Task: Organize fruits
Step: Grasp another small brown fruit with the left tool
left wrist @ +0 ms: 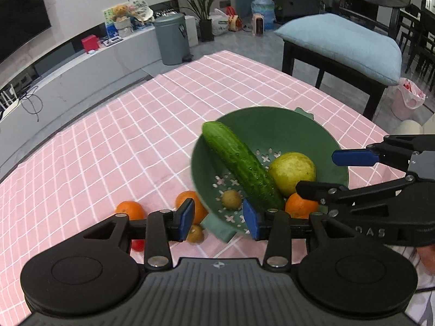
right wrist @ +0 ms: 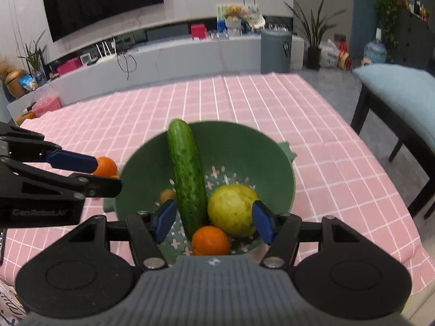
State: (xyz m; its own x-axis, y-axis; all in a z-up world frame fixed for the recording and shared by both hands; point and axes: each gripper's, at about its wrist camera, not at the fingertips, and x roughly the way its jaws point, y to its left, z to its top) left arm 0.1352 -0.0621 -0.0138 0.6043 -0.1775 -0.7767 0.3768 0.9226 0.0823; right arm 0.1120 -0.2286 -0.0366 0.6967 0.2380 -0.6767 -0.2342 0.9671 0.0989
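A green colander [left wrist: 285,127] [right wrist: 244,146] on the pink checked cloth holds a cucumber [left wrist: 242,163] [right wrist: 187,179], a yellow-green pear [left wrist: 292,172] [right wrist: 231,209], an orange [left wrist: 300,205] [right wrist: 210,240] and a small brown fruit [left wrist: 231,198] [right wrist: 166,195]. Two oranges [left wrist: 130,209] [left wrist: 201,203], a small brown fruit [left wrist: 195,233] and a red fruit [left wrist: 137,245] lie on the cloth left of the colander. My left gripper [left wrist: 218,218] is open and empty above the colander's near-left rim. My right gripper [right wrist: 213,221] is open and empty above the orange in the colander.
The pink checked tablecloth [left wrist: 108,135] covers the table. A dark chair with a blue cushion [left wrist: 345,43] stands at the far right edge. A grey bin [left wrist: 171,38] and a low TV bench [right wrist: 163,59] stand beyond the table.
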